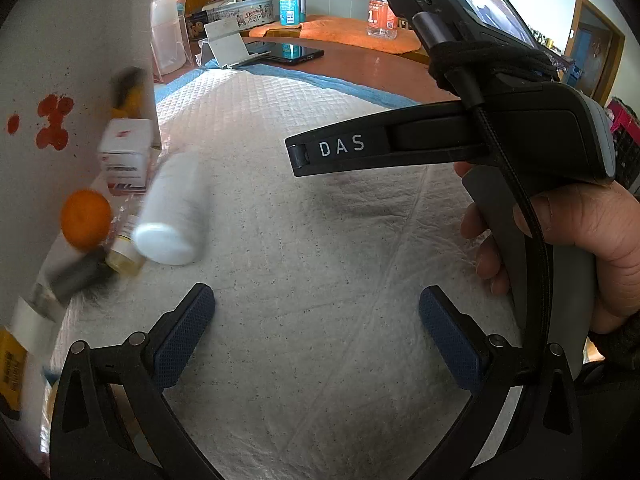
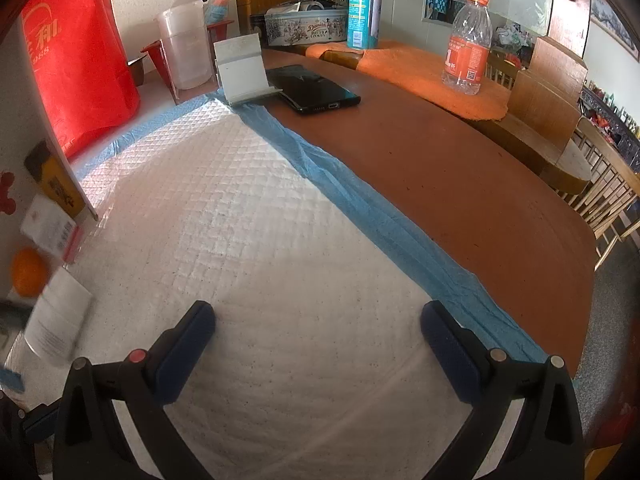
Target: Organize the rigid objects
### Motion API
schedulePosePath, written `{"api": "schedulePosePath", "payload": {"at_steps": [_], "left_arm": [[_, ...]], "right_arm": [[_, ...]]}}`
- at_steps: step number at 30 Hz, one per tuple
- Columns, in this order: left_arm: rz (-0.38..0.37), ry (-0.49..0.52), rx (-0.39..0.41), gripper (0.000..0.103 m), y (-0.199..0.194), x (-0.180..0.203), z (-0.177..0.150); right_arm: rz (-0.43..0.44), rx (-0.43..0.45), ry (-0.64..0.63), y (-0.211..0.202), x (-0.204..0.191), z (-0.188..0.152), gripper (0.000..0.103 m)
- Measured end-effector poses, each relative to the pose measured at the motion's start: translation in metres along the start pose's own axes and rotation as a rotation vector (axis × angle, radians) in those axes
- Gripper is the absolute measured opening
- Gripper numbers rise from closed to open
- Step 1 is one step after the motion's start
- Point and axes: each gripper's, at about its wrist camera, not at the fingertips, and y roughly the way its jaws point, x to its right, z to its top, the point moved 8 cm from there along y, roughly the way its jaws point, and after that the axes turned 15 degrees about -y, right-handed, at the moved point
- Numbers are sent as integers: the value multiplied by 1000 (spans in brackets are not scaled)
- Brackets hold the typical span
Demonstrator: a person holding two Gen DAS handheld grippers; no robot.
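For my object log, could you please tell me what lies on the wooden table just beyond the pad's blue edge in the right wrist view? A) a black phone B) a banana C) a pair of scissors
A: a black phone lies flat on the wooden table, beside a white stand.

You had a white bottle [image 1: 172, 210] lying on its side at the pad's left edge. An orange ball [image 1: 85, 219], small white box [image 1: 126, 156] and little jar [image 1: 124, 254] crowded beside it.
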Motion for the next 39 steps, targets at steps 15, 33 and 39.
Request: {"api": "schedulePosePath", "payload": {"at_steps": [15,33,39], "left_arm": [[0,0,0,103,4,0,4],[0,0,0,103,4,0,3],[0,0,0,103,4,0,3]], "right_arm": [[0,0,0,0,0,0,103],[0,0,0,0,0,0,103],[0,0,0,0,0,0,103]]}}
